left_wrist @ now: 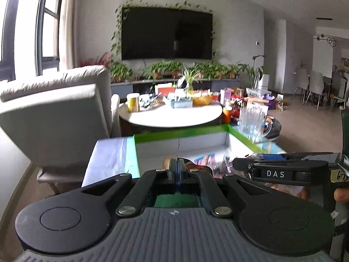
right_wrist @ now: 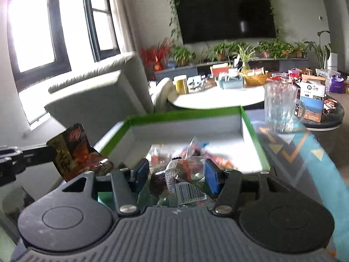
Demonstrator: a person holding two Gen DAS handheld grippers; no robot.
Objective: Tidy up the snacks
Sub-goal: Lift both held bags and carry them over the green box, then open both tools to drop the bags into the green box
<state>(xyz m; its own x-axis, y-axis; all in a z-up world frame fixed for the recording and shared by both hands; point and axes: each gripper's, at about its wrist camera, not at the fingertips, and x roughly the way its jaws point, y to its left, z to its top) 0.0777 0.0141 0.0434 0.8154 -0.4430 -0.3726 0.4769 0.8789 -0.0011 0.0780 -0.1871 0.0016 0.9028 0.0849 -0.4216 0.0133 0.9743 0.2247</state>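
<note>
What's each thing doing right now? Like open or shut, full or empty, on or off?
Left tool: shut on the red-brown snack packet.
Right tool: shut on the clear snack packet.
Green box: open, snacks inside.
Glass mug: upright, empty.
TV: screen dark.

Home living room. Wall-mounted television [left_wrist: 166, 33] ringed by trailing vines, potted plants [left_wrist: 165, 67] along low console beneath. Grey sofa [left_wrist: 56, 113] by tall window [right_wrist: 32, 32]; cluttered round coffee table [left_wrist: 172, 118]; dining chairs [left_wrist: 314, 87] beyond.
</note>
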